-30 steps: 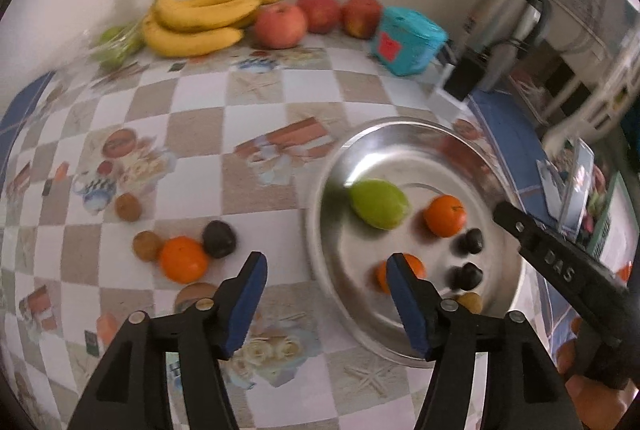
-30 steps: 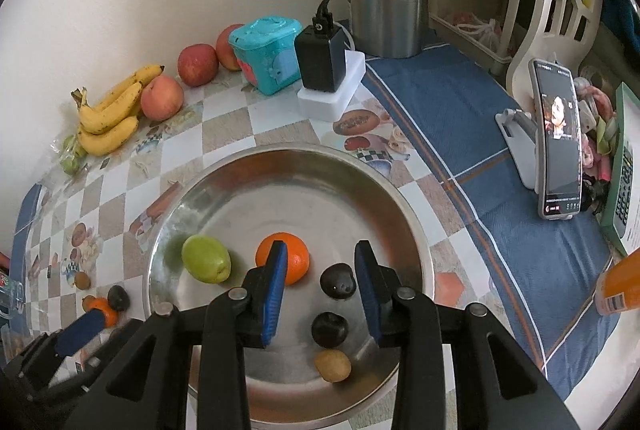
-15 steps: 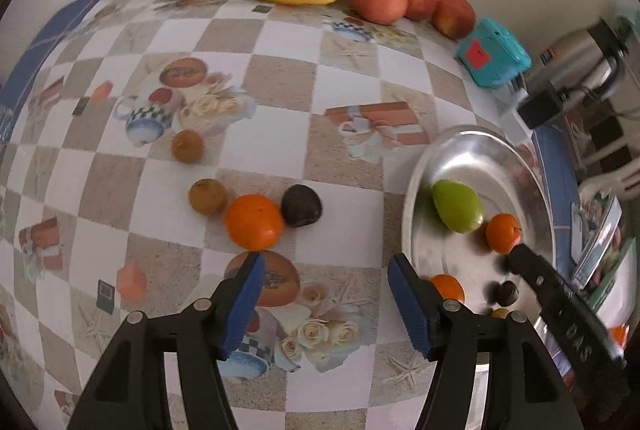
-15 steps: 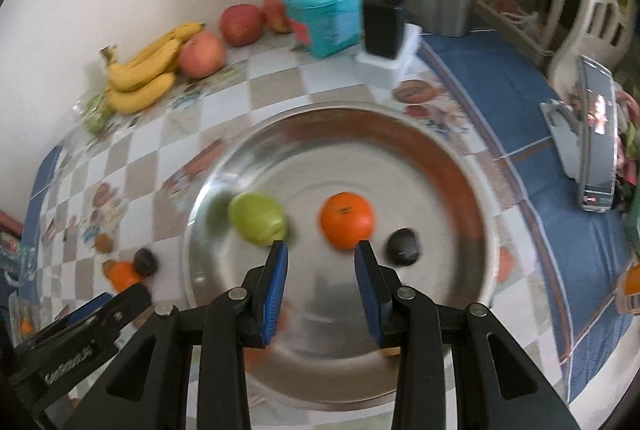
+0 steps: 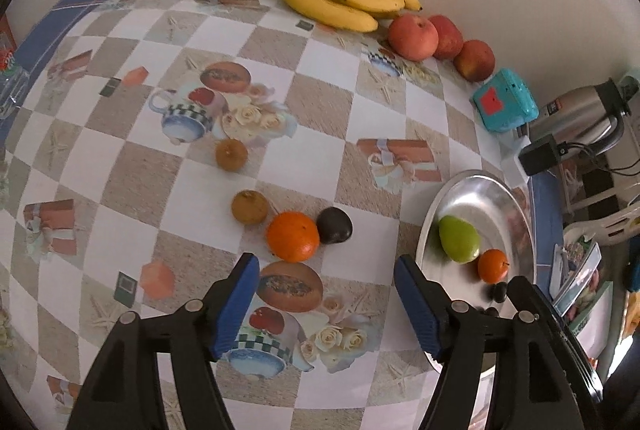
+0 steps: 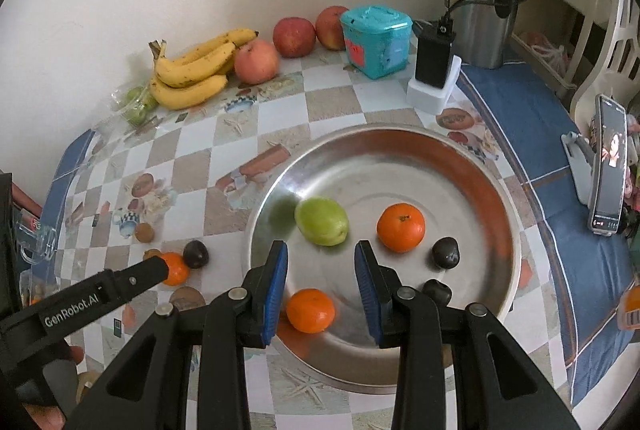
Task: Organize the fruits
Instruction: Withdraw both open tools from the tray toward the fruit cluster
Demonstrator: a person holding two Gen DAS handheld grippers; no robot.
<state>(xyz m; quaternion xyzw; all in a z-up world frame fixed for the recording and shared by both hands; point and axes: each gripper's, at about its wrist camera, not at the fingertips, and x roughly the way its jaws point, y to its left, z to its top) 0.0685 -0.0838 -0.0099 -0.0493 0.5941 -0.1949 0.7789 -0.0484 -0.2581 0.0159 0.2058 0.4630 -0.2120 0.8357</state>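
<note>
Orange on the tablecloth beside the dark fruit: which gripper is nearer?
Left. The left gripper hangs open just short of that orange; the right gripper is over the steel tray.

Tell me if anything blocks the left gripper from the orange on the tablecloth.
Nothing visible does. The left gripper is open, and the orange lies just beyond its fingertips with only bare tablecloth between. A dark fruit touches the orange's right side and a brown fruit sits close on its left, so they may crowd the fingers.

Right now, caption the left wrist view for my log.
Open left gripper hovers near an orange and dark fruit on the checkered tablecloth.
</note>
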